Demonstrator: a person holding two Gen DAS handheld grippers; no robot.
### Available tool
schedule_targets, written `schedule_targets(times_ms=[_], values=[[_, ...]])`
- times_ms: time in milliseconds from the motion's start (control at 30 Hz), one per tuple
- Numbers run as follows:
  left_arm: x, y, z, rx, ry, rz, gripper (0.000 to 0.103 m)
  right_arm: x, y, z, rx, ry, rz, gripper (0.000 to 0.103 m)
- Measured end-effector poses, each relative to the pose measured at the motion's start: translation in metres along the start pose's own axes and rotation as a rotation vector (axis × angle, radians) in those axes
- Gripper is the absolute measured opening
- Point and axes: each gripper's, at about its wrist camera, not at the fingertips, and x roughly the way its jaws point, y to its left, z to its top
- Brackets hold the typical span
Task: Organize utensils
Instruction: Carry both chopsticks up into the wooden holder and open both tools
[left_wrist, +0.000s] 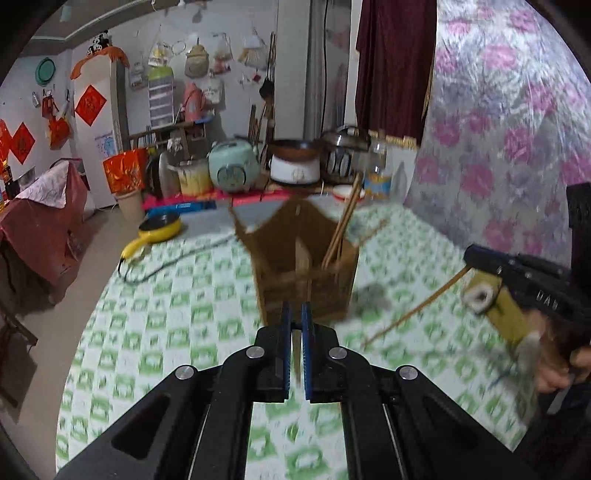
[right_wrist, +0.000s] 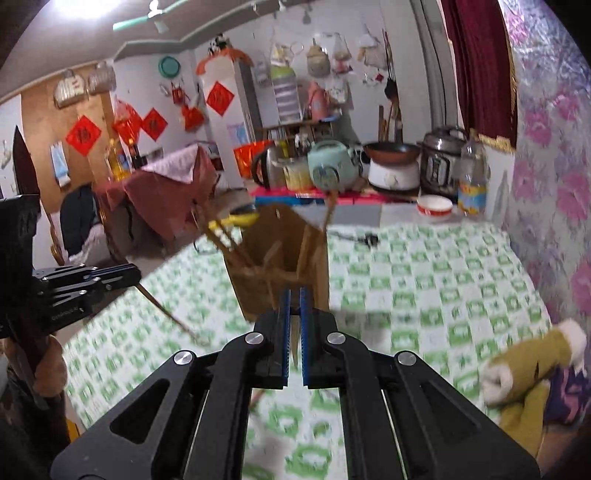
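A brown wooden utensil holder (left_wrist: 306, 266) with compartments stands on the green-checked tablecloth (left_wrist: 184, 317); it also shows in the right wrist view (right_wrist: 280, 258). Several chopsticks (left_wrist: 341, 225) lean in it. My left gripper (left_wrist: 296, 308) is shut on a chopstick, seen from the right wrist view as a stick (right_wrist: 166, 310) slanting down from its jaws (right_wrist: 125, 275). My right gripper (right_wrist: 294, 295) is shut on another chopstick (left_wrist: 417, 310), which slants down from its tip in the left wrist view (left_wrist: 476, 254). Both grippers hover just before the holder.
A yellow pan (left_wrist: 159, 227) lies at the table's far left. Rice cookers (left_wrist: 232, 166), pots and a bottle (right_wrist: 472, 177) line the back counter. A floral curtain (left_wrist: 517, 129) hangs at right. A yellow stuffed toy (right_wrist: 524, 369) lies at the near right.
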Motion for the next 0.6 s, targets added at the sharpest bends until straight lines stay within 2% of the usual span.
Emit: schedule_targets(times_ms=[200, 400, 533, 600], values=[[-0.012, 0.007, 0.059, -0.071, -0.110, -0.027, 0.006, -0.004, 0.009, 0.049, 0.019, -0.097, 0.038, 0.006], [-0.025, 0.007, 0.105, -0.114, -0.293, 0.076, 0.006, 0.003, 0.016, 0.083, 0.028, -0.188, 0.019, 0.006], [-0.005, 0.003, 0.118, -0.134, -0.350, 0.131, 0.006, 0.026, 0.016, 0.086, 0.027, -0.179, 0.004, 0.006], [0.014, 0.004, 0.121, -0.151, -0.345, 0.118, 0.006, 0.042, 0.012, 0.085, 0.022, -0.150, -0.005, 0.006]])
